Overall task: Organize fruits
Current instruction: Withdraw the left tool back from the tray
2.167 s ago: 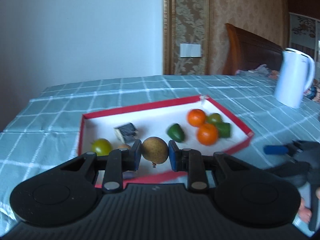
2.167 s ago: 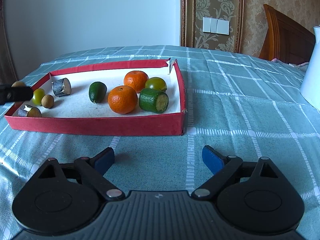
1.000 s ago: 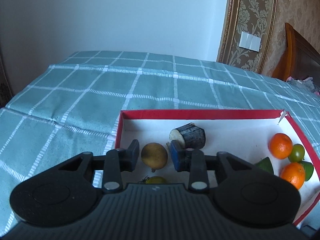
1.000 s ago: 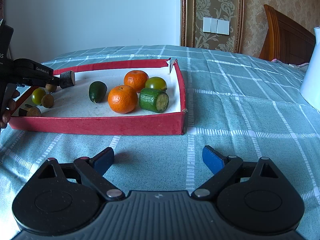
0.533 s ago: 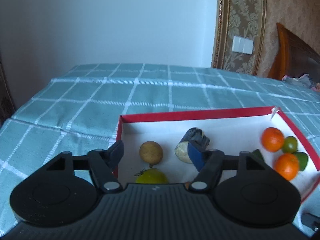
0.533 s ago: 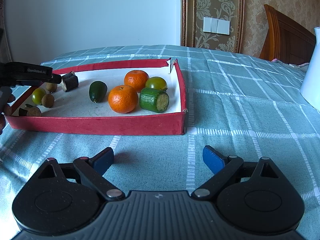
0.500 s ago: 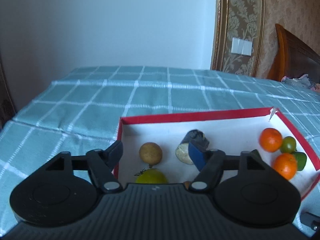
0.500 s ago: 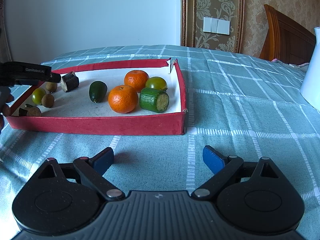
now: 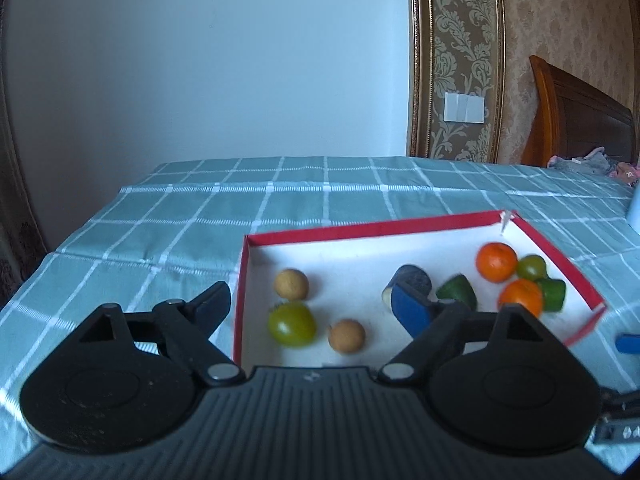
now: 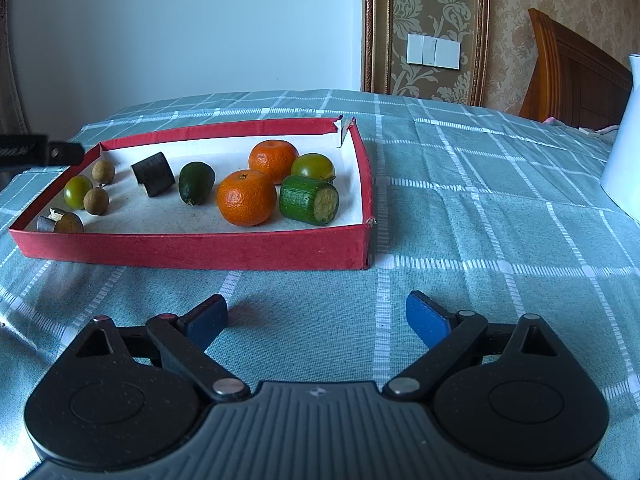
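The left tool point(image 9: 310, 306) stands released with nothing between its pads; its jaws have just been opening. It hangs over the near left corner of the red tray point(image 9: 360, 229), one pad outside the tray wall above the checked cloth point(image 9: 180, 216), the other over the white floor just in front of a dark cut chunk point(image 9: 412, 278).

The fruits all lie inside the tray. At its left end sit two tan longans, one point(image 9: 291, 283) nearer the far wall and one point(image 9: 346, 335) nearer the tool, with a green tomato point(image 9: 292, 324) between and touching neither, as far as the blur allows. In the right wrist view a further dark stub point(image 10: 60, 222) lies in that end's near corner. Mid-tray, beside the dark chunk, is a dark green fruit point(image 10: 196, 182). At the right end two oranges point(image 10: 247, 197) point(image 10: 273, 161), a second green tomato point(image 10: 313, 167) and a green cut cylinder point(image 10: 309, 199) cluster close, the nearer orange just beside the cylinder.

The right tool point(image 10: 316, 322) is also released and holds nothing, its blue pads spread wide above bare cloth on the worktop, near the tray's long red side and apart from it. From there the left tool's black tip point(image 10: 66, 153) shows at the tray's far left corner. A white jug point(image 10: 624, 136) stands at the right edge.
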The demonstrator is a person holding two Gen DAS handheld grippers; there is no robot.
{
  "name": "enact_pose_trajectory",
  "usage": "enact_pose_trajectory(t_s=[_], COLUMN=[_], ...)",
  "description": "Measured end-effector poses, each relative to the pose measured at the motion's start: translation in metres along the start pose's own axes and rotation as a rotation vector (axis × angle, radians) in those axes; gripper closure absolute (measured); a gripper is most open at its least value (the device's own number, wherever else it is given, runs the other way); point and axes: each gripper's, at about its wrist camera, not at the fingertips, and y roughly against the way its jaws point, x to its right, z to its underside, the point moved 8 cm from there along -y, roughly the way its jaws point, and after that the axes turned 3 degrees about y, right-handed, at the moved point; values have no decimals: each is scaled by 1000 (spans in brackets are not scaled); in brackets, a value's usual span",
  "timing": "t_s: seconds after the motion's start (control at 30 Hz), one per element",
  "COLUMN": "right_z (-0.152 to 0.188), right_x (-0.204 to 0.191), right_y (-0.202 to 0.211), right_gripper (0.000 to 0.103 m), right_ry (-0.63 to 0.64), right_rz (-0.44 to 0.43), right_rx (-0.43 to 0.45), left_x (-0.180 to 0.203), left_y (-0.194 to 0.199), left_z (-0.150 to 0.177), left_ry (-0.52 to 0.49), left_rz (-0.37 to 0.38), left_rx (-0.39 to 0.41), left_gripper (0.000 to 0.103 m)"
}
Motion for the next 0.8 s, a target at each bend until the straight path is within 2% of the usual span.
enact_pose_trajectory(t_s=[0.3,0.6,0.8], right_z=[0,2,3], right_x=[0,-3,-19], right_y=[0,2,16], right_gripper=[6,6,6], right_ry=[0,-18,-70], right_rz=[1,18,-44], right_rx=[0,2,17], left_x=[13,18,20], left_y=[37,57,75], left_z=[23,47,52], left_ry=[10,48,68], left_rz=[59,66,67], left_rx=[-12,-52,-33], left_gripper=[12,9,1])
